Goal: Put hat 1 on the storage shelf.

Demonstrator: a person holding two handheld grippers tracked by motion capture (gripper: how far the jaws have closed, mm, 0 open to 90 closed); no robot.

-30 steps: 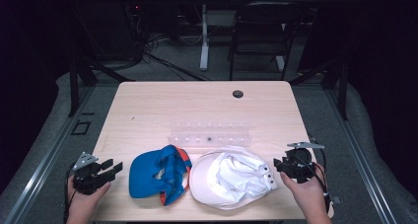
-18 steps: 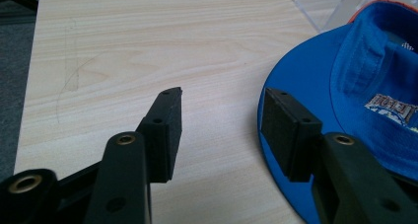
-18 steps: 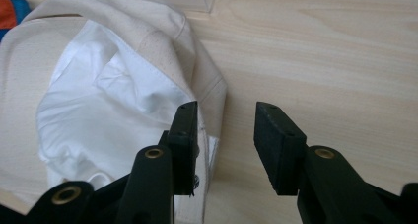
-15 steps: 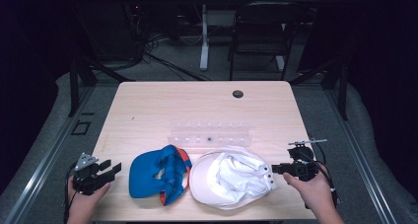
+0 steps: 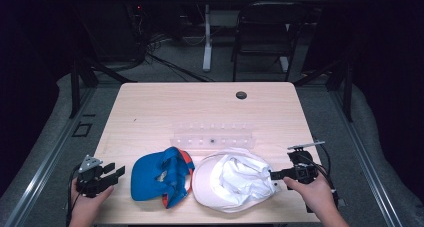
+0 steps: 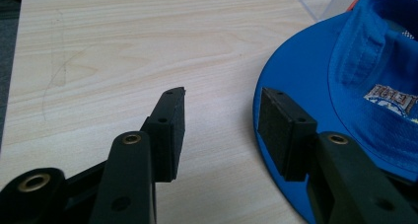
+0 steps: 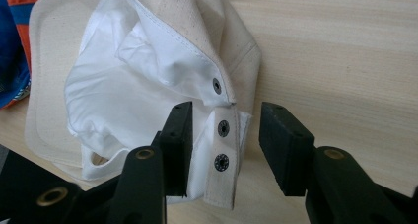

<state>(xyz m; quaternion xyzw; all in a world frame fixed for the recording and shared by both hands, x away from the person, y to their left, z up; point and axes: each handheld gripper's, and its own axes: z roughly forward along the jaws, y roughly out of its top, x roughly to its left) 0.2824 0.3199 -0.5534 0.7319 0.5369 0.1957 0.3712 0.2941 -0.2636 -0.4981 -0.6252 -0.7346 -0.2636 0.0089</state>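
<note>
Jaws of the right gripper (image 7: 224,145) have just been opening around the white cap (image 7: 138,81)'s snap strap (image 7: 223,157). Soft, floppy, light cloth; grip that stiffer strap, lower centre.

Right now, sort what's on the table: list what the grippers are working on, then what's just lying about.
In hand:
- white cap, its snap strap between the open right gripper jaws, which have just been opening
- blue cap, its brim beside the open left gripper

Lying about:
- clear plastic tray behind the caps
- black grommet at the table's far edge
</note>
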